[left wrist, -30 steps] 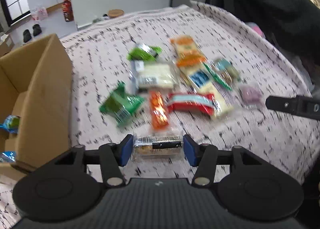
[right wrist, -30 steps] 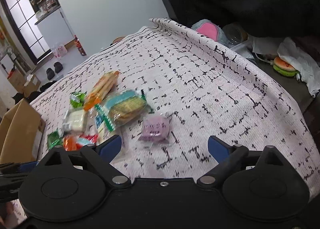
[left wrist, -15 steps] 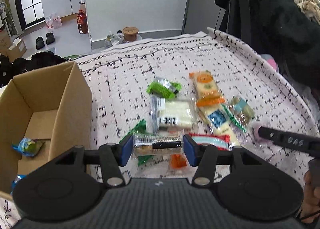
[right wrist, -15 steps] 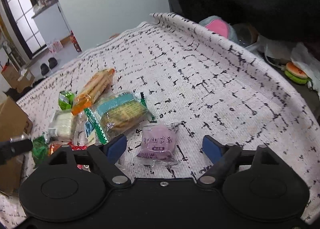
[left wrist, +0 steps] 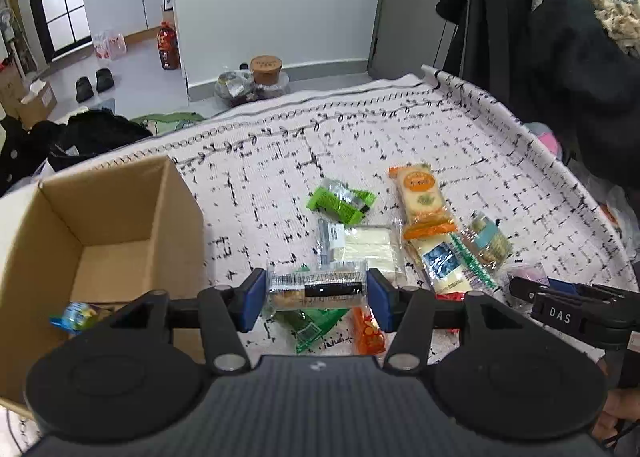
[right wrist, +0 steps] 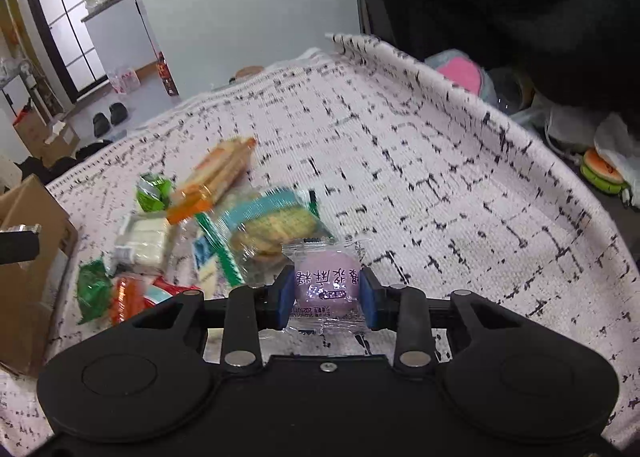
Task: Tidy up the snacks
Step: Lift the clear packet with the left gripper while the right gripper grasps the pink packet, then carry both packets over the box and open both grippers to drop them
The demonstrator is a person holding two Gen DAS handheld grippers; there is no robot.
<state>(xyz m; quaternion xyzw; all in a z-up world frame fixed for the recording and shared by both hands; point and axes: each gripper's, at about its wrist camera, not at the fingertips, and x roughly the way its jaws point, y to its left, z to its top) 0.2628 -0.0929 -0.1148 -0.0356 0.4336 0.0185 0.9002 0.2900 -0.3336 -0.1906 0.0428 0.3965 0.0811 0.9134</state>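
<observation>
My left gripper (left wrist: 316, 293) is shut on a clear-wrapped cracker bar (left wrist: 316, 288) and holds it above the table, just right of an open cardboard box (left wrist: 120, 225). The box holds a small blue-green snack (left wrist: 78, 315). My right gripper (right wrist: 326, 295) is shut on a purple mochi packet (right wrist: 325, 282) low over the cloth. Several snacks lie in a pile: a green packet (left wrist: 340, 201), an orange cracker pack (left wrist: 422, 199), a white wafer pack (left wrist: 362, 247) and a teal biscuit pack (right wrist: 272, 221). The right gripper's side (left wrist: 576, 313) shows in the left wrist view.
The table is covered by a white cloth with black dashes (right wrist: 420, 161). Dark coats (left wrist: 560, 57) hang at the right edge. The box's corner (right wrist: 32, 237) shows at the left of the right wrist view. Floor clutter lies beyond the far edge.
My right gripper moved onto the purple packet and shut on it. My left gripper lifted the cracker bar up and toward the box.
</observation>
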